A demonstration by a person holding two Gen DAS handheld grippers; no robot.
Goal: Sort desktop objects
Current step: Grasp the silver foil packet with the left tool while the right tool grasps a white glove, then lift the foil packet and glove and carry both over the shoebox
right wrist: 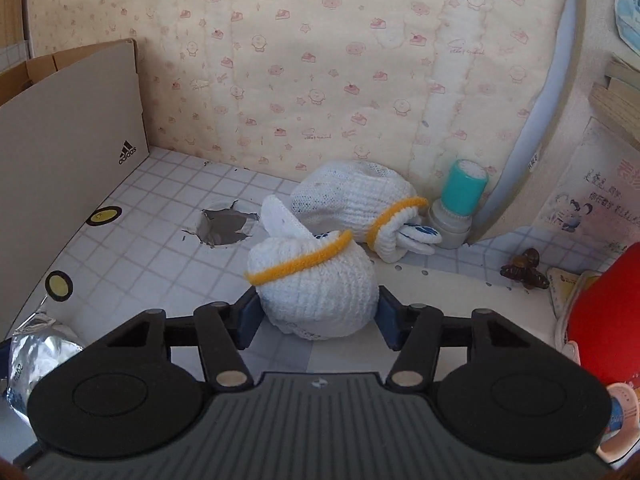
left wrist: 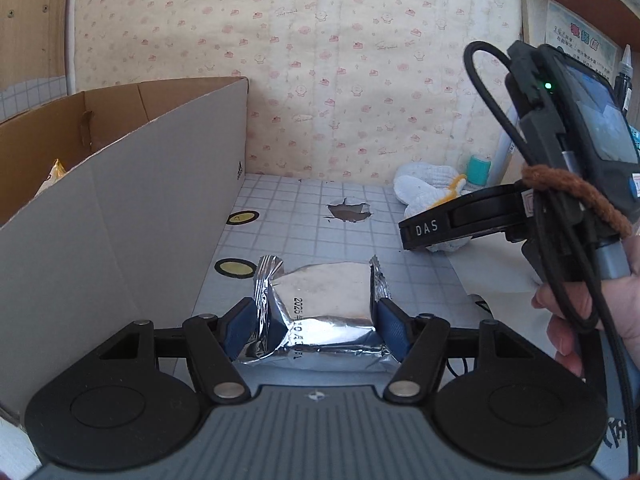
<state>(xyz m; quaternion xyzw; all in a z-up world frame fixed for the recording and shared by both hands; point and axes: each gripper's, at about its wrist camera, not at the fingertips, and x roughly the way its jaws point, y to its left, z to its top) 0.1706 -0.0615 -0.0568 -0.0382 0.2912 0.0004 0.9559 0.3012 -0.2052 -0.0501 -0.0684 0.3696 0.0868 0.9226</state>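
cardboard box (right wrist: 72, 120) wall: "adidas" with logo, 9 o'clock | right gripper (left wrist: 426, 228) finger: "DAS", 3 o'clock | foil packet (left wrist: 320, 320): "2025", 6 o'clock

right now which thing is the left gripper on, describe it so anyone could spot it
Start at the tall cardboard box on the grid-patterned desk. Just right of its wall lies a crinkled silver foil packet between the left gripper fingers, the only shiny metallic item, unlike the white knitted gloves.

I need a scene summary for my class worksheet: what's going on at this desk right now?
A person is sorting desk items with two handheld grippers. The left gripper has its jaws closed on a silver foil packet beside a cardboard box. The right gripper has its jaws around a white knitted glove bundle; whether it is squeezing is unclear.
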